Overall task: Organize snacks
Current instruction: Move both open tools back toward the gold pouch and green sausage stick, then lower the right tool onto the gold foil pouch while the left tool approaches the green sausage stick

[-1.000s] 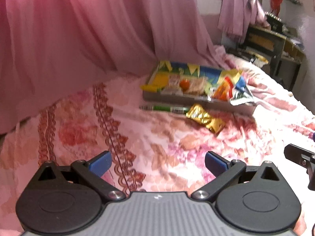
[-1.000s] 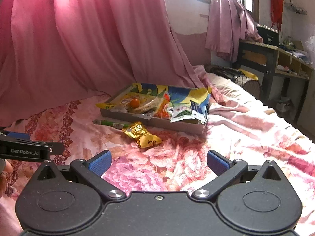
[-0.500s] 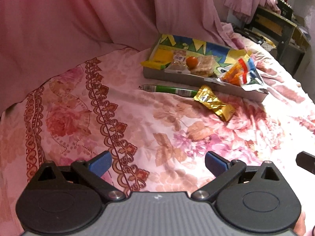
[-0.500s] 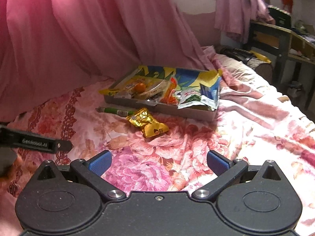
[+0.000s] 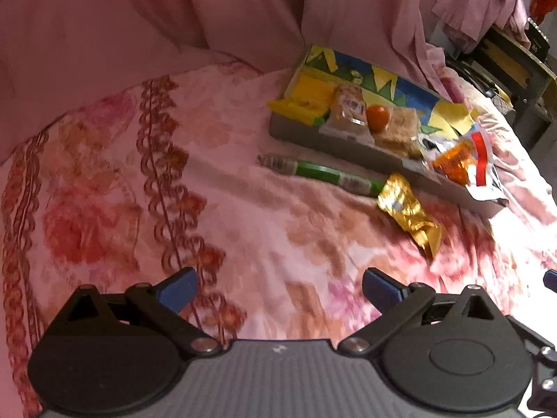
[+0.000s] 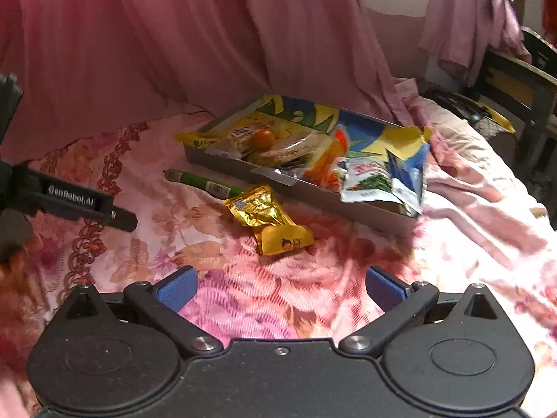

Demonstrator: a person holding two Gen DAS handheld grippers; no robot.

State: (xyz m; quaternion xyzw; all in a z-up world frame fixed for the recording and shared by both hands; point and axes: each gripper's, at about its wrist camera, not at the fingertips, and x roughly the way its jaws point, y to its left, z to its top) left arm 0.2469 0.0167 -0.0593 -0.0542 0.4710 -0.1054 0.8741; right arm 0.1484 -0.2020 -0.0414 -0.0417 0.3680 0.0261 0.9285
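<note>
Gold snack packet point(image 6: 269, 221) just outside tray point(image 6: 313, 193) edge, both grippers' fingers point(image 6: 177, 287) spread, empty.

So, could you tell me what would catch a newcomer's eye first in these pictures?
Probably the gold snack packet, lying loose on the floral bedsheet just ahead of the open right gripper. Beside it lies a green stick pack, and behind both sits the colourful tray, crowded with snacks and a small orange fruit.
</note>
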